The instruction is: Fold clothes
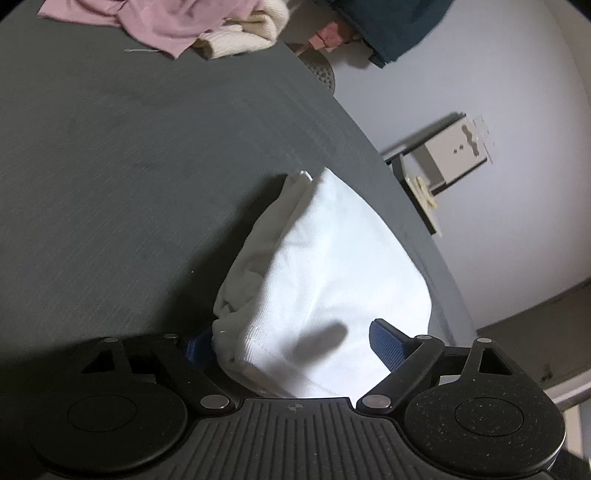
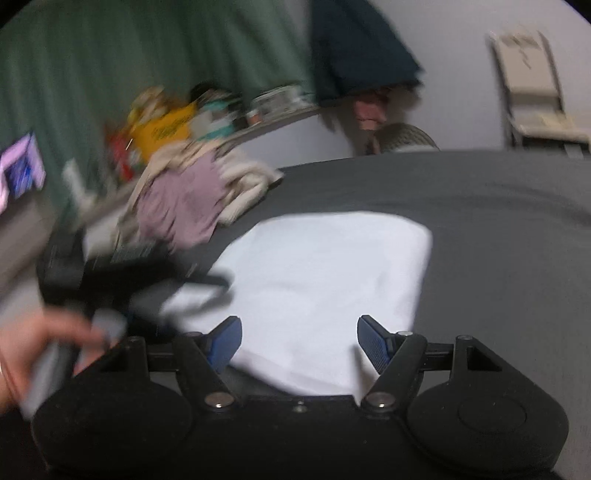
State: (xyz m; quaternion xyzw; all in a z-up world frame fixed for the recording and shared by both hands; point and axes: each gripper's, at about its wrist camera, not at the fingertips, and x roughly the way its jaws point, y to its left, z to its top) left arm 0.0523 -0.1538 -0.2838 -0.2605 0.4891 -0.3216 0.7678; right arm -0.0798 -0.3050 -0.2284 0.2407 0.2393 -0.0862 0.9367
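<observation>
This looks like a room at home: clothes [image 1: 155,27] piled on the dark counter [image 1: 110,147], a green curtain [image 2: 147,48] behind, maybe snack bags [image 2: 162,125].

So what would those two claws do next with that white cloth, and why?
Probably lift the left gripper and right gripper off the folded white garment. Both are open above it, and it lies folded on the grey table, apart from the unfolded pink garment.

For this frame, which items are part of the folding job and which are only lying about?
Part of the job:
- white garment, folded on the dark table
- left gripper, fingers apart around the garment's near edge
- right gripper, open over the garment
- pink garment and cream knit, unfolded at the far edge

Lying about:
- folding chair
- yellow package on a shelf, blurred
</observation>
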